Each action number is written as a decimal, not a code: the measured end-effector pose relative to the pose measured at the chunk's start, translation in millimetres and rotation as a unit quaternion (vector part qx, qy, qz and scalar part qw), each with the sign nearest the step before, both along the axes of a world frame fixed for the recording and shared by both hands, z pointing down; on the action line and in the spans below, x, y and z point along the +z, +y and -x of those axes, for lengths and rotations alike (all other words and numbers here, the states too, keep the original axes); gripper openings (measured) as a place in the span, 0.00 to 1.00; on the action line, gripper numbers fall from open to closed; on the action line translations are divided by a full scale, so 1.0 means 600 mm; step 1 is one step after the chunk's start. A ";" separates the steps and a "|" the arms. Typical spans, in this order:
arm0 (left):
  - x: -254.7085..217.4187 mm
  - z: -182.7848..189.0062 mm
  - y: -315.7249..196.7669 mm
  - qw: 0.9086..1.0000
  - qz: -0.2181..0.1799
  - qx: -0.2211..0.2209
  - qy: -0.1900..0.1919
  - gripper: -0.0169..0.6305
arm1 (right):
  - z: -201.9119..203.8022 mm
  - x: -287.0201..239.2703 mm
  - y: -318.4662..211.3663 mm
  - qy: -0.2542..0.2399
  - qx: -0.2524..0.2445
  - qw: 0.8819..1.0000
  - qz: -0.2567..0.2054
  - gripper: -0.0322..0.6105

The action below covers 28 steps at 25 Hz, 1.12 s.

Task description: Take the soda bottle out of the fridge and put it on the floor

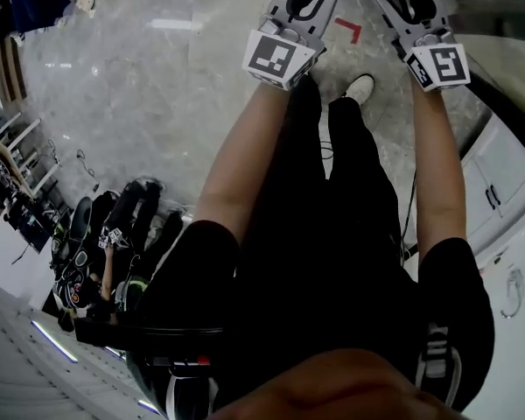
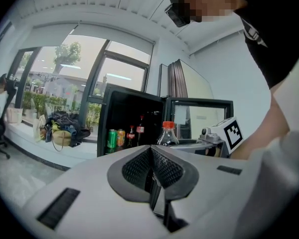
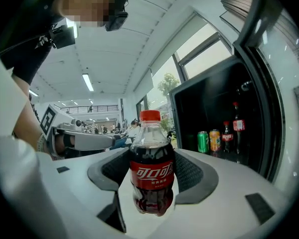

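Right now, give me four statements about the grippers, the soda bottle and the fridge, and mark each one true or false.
1. The right gripper is shut on the soda bottle. True.
2. The left gripper holds a green can. False: its fingers are together on nothing; the green can stands in the fridge.
3. The fridge door is shut. False: it stands open.
4. The soda bottle's cap is red. True.
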<state>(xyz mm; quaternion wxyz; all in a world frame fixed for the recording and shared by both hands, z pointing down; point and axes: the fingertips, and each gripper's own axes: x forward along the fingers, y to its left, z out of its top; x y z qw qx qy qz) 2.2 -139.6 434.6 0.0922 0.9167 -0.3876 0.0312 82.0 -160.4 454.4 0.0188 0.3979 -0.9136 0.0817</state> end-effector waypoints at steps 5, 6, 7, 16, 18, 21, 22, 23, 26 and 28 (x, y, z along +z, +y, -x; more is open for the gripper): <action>0.149 0.021 -0.014 1.000 0.022 0.000 0.003 0.03 | 0.005 0.154 -0.030 0.001 0.028 1.000 0.015 0.49; 0.183 0.025 -0.019 1.000 0.026 -0.001 0.001 0.03 | 0.003 0.188 -0.037 -0.001 0.039 0.999 0.019 0.49; 0.217 0.029 -0.023 1.000 0.028 -0.001 -0.003 0.03 | 0.001 0.222 -0.043 0.001 0.050 0.998 0.024 0.49; 0.472 0.051 -0.043 0.998 0.054 0.004 -0.014 0.03 | 0.001 0.517 -0.041 0.029 0.082 0.993 0.085 0.49; 0.536 0.051 -0.047 0.998 0.060 0.010 -0.022 0.03 | 0.013 0.585 -0.028 0.035 0.071 0.992 0.098 0.49; 0.636 0.046 -0.052 0.996 0.074 0.024 -0.033 0.03 | 0.032 0.695 -0.009 0.044 0.055 0.990 0.121 0.49; 0.668 0.043 -0.053 0.996 0.080 0.031 -0.038 0.03 | 0.037 0.731 -0.003 0.048 0.050 0.989 0.130 0.49; 0.698 0.039 -0.054 0.995 0.086 0.038 -0.042 0.03 | 0.042 0.766 0.002 0.051 0.045 0.988 0.138 0.49; 0.777 0.031 -0.052 0.992 0.105 0.053 -0.049 0.03 | 0.051 0.859 0.011 0.059 0.034 0.985 0.159 0.49; 0.823 0.031 -0.047 0.990 0.118 0.059 -0.051 0.03 | 0.055 0.913 0.013 0.063 0.029 0.983 0.171 0.49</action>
